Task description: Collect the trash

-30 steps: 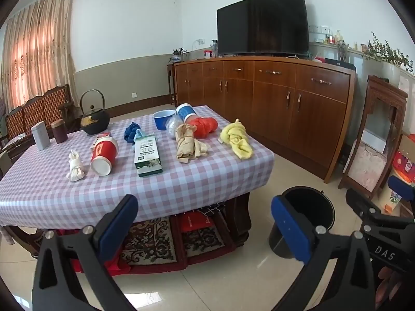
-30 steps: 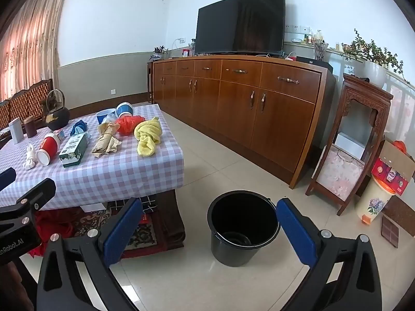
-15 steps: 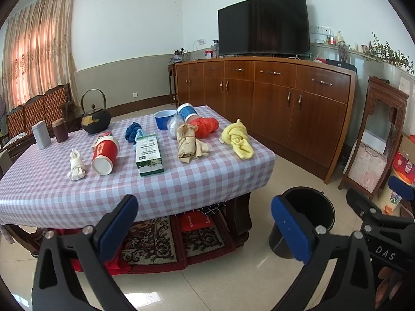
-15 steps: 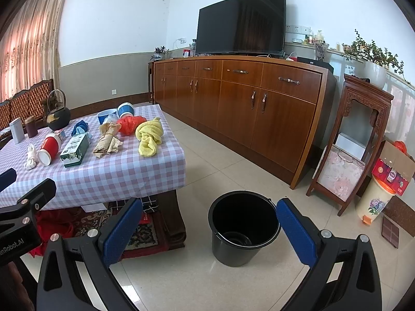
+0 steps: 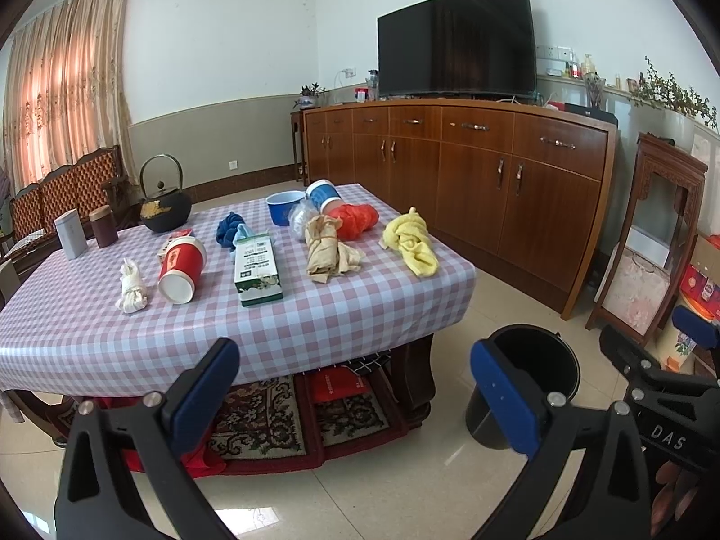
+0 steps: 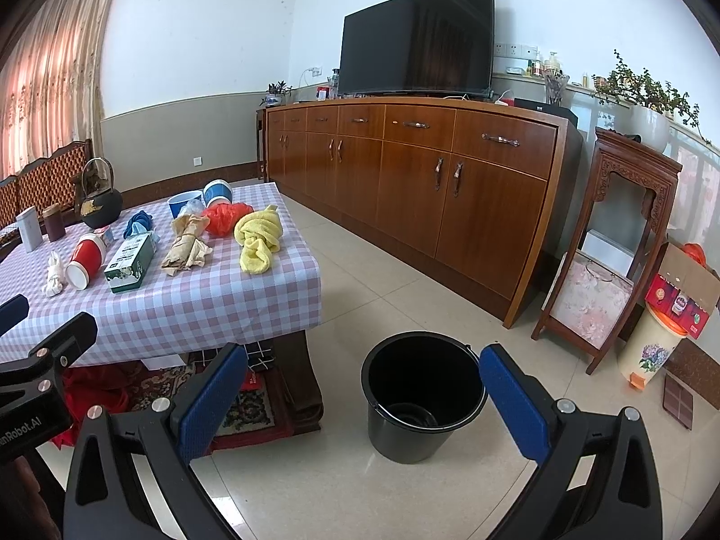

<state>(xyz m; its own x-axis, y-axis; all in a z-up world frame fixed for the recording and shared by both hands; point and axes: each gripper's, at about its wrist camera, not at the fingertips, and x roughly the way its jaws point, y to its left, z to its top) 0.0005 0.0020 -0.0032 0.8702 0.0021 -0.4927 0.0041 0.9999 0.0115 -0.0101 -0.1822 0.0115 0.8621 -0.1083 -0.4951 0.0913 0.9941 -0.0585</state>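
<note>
Trash lies on a low table with a checked cloth [image 5: 315, 315]: a white crumpled wad [image 5: 131, 290], a red paper cup [image 5: 181, 263] on its side, a green-white carton [image 5: 257, 267], crumpled brown paper [image 5: 326, 252], a red bag [image 5: 355, 220], a yellow rag [image 5: 411, 243], blue scraps [image 5: 227, 229] and blue cups [image 5: 284, 207]. A black bucket [image 6: 423, 400] stands on the floor right of the table. My left gripper [image 5: 355, 396] is open and empty, in front of the table edge. My right gripper [image 6: 362, 400] is open and empty, above the floor before the bucket.
A black kettle [image 5: 162, 207] and two tins [image 5: 87, 229] stand at the table's far left. A long wooden sideboard [image 6: 427, 180] with a TV runs along the wall. A carved stand [image 6: 616, 247], a flowered bin [image 6: 652, 342] and a carton stand at right. Rugs lie under the table.
Both grippers have drifted slightly; the table and bucket sit a touch further right in view. Nothing was grasped or let go.
</note>
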